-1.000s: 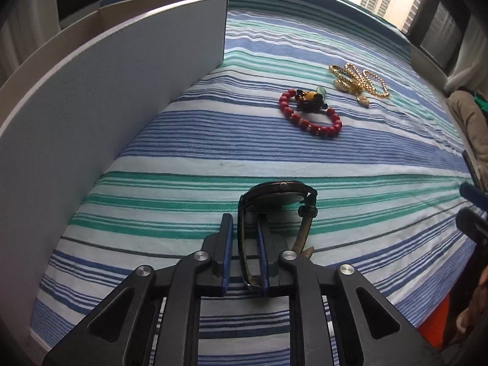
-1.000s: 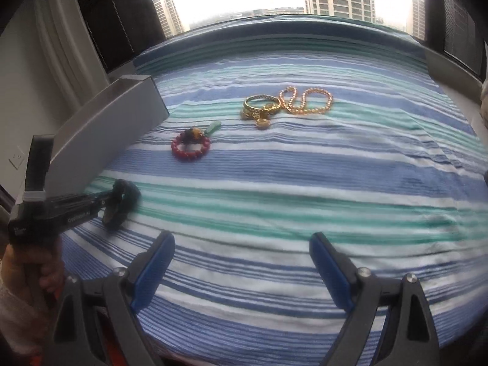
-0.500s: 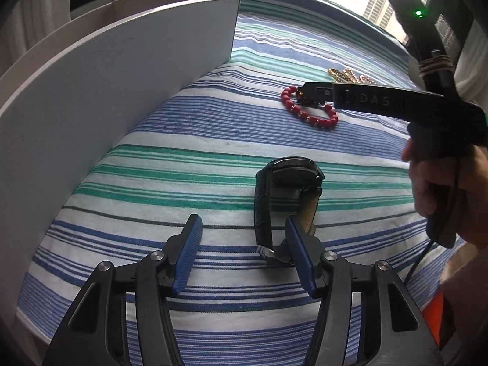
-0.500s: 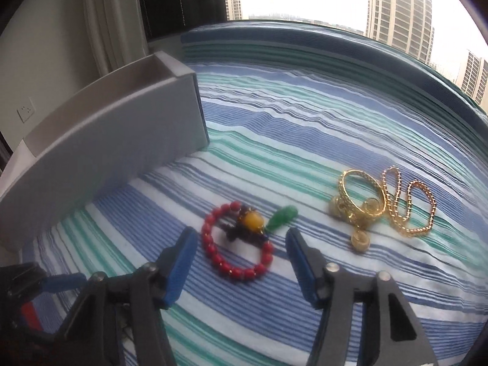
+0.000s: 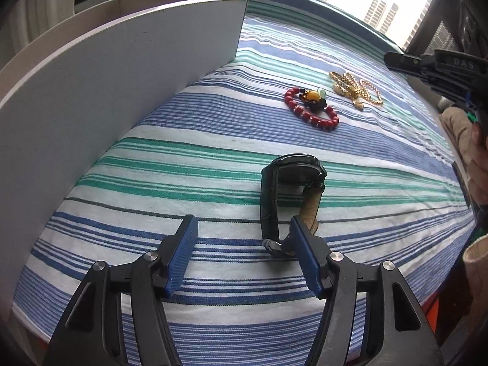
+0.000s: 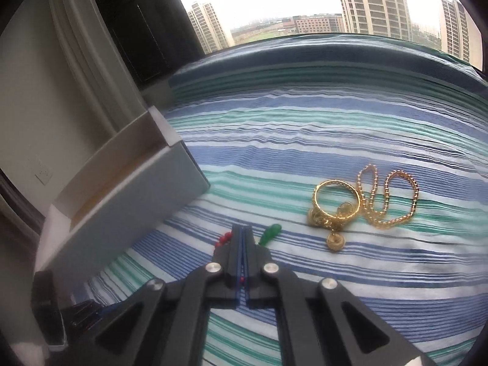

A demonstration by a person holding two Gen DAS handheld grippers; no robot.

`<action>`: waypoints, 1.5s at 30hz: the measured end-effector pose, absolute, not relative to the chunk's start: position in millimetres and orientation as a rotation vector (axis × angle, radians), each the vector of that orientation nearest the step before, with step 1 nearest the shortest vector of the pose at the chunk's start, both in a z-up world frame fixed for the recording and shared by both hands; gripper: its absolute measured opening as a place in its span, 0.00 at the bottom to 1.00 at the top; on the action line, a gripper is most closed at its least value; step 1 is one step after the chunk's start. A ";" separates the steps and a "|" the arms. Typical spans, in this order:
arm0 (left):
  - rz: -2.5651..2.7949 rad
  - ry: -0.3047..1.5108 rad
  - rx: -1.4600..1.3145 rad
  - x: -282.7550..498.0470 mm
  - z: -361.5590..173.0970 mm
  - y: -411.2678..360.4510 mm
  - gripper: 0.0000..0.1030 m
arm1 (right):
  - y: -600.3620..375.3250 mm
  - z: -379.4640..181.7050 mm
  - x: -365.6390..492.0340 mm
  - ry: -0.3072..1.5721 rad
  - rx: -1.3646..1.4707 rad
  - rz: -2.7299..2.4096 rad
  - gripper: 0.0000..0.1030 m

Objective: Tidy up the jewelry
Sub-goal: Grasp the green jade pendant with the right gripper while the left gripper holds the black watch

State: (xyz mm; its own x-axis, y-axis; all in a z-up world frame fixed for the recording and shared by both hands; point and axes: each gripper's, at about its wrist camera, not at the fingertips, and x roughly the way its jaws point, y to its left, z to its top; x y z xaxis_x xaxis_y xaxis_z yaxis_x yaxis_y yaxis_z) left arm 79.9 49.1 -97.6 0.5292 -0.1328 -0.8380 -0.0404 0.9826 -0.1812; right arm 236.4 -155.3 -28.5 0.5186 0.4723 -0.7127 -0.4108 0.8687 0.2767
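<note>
Striped bedspread [image 5: 213, 164]: left gripper [image 5: 244, 238] opening beside watch [image 5: 289, 189], right gripper [image 6: 242, 238] clenched, red beads [image 6: 224, 239] visible between its pads.

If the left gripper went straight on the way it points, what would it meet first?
The left gripper would probably meet the black watch, lying loose between its opening jaws beside one finger; dead centre, only striped cloth. Depth is unclear.

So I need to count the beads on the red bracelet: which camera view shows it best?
The left wrist view: the red bead bracelet lies whole on the striped cloth, unobstructed. In the right wrist view the shut right gripper covers it; only a few red beads and its green pendant show.
</note>
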 end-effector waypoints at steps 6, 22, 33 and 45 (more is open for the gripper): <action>-0.050 1.014 -0.174 80.5 -98.1 45.0 0.67 | -136.9 -63.2 242.5 0.952 -0.041 0.486 0.04; -0.045 1.018 -0.206 76.7 -98.1 53.0 0.74 | -93.7 -92.9 252.5 0.918 -0.178 0.520 0.56; -0.047 1.017 -0.210 74.3 -98.8 57.1 0.77 | -82.2 -115.9 269.7 0.982 -0.225 0.510 0.16; -0.054 1.025 -0.210 77.7 -99.1 57.9 0.78 | -146.2 -53.8 226.7 0.990 0.064 0.617 0.13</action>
